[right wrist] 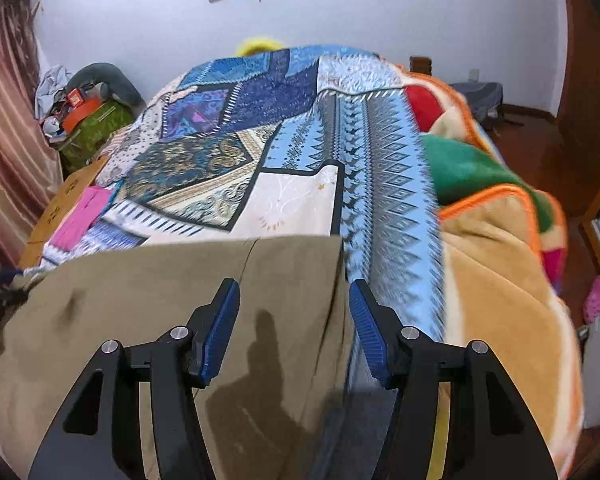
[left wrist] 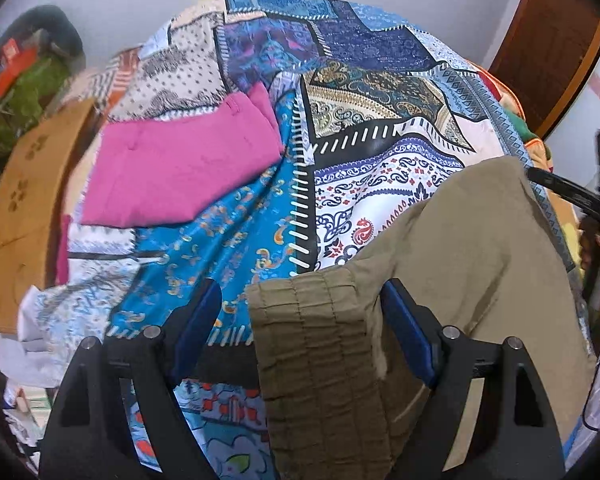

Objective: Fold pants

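Left wrist view: the left gripper (left wrist: 300, 312) holds its blue pads (left wrist: 198, 320) spread wide, with the gathered waistband (left wrist: 320, 340) of the khaki pants (left wrist: 460, 248) lying between them; the right pad touches or nearly touches the cloth, though whether it presses is hard to judge. The gripper points toward the far wall, low over the bed. Beyond the pads the pants spread to the right across the patchwork bedspread (left wrist: 340, 128). A folded pink garment (left wrist: 180, 168) lies far left, well apart, with bare bedspread between. A brown cardboard box (left wrist: 28, 200) stands at the left edge of the bed.

In the right wrist view, the right gripper (right wrist: 294, 324) is likewise parted, fingers level and aimed forward, straddling the right edge of the pants (right wrist: 160, 300) near their far corner. That far edge runs straight from left to right. To the right lies a striped blue border, then a plush blanket (right wrist: 492, 272) in orange, green and tan.
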### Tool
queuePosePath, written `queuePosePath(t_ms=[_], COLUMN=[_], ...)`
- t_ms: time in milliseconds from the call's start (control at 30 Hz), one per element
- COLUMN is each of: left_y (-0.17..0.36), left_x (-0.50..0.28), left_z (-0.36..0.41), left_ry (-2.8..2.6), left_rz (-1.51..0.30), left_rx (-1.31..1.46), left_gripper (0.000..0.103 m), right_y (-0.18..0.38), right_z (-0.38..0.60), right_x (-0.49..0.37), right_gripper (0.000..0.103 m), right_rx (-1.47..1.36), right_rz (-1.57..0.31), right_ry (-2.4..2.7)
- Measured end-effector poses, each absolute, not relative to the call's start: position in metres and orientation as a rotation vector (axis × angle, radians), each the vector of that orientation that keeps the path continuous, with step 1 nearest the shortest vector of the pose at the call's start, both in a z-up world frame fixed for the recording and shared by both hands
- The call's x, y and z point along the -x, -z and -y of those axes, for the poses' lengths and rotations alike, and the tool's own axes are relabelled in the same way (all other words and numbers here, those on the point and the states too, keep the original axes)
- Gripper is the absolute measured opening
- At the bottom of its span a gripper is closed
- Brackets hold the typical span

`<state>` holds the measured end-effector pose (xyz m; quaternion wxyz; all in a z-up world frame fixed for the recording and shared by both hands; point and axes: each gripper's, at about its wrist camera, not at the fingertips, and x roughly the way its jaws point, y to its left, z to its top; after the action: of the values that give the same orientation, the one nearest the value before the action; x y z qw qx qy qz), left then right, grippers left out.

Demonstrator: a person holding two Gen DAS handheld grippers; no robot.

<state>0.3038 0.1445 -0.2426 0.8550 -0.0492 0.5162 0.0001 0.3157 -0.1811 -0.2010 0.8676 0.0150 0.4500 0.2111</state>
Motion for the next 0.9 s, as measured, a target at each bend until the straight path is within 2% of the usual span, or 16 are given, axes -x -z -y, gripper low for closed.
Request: queuePosePath(t_ms=[100, 167, 233, 400, 500, 533, 600, 633, 667, 733, 900], left_y=[0.244, 0.244, 0.246, 0.25, 0.238, 0.233, 0.22, 0.214, 0.208, 0.197, 0.187], left_x=[-0.303, -0.301, -0.301, -0.3, -0.295, -0.293, -0.287, -0.286, -0.284, -0.283, -0.287], left_z=[-0.152, -0.16, -0.166, -0.171, -0.163, -0.161, -0.153, -0.15, -0.145, -0.134, -0.098], left_ry=[0.002, -0.034, -0.059, -0.098, -0.103, -0.105, -0.096, -0.088, -0.078, -0.049, 0.036], left_rz=[-1.072, -1.048, -1.034, -1.037, -1.034, -1.03, -1.007, -0.995, -0.984, -0.965, -0.952], left_rx=[0.156, 0.195, 0.23, 0.296, 0.242, 0.217, 0.157, 0.135, 0.113, 0.075, 0.04], left_gripper=[0.082, 0.079, 0.078, 0.078, 0.078, 0.078, 0.078, 0.078, 0.078, 0.079, 0.086], right_y=[0.218, 0.226, 0.231, 0.235, 0.228, 0.225, 0.214, 0.205, 0.199, 0.18, 0.15], right_z=[0.172, 0.164, 0.159, 0.157, 0.151, 0.15, 0.148, 0.147, 0.146, 0.144, 0.116], right_x=[-0.336, -0.339, -0.339, -0.337, -0.334, -0.333, -0.329, -0.324, -0.319, -0.302, -0.262], right_gripper=[0.048, 0.028, 0.014, 0.009, 0.01, 0.015, 0.017, 0.023, 0.035, 0.049, 0.054], right_rx=[-0.031, 0.015, 0.093, 0.131, 0.2, 0.218, 0.235, 0.213, 0.193, 0.14, 0.107], right_rz=[-0.999, -1.011, -1.001, -1.003, -1.016, -1.019, -1.034, -1.03, -1.023, -0.991, -0.952], right_ry=[-0.451, -0.452, -0.409, -0.363, -0.343, -0.338, -0.334, -0.361, -0.383, -0.454, -0.615])
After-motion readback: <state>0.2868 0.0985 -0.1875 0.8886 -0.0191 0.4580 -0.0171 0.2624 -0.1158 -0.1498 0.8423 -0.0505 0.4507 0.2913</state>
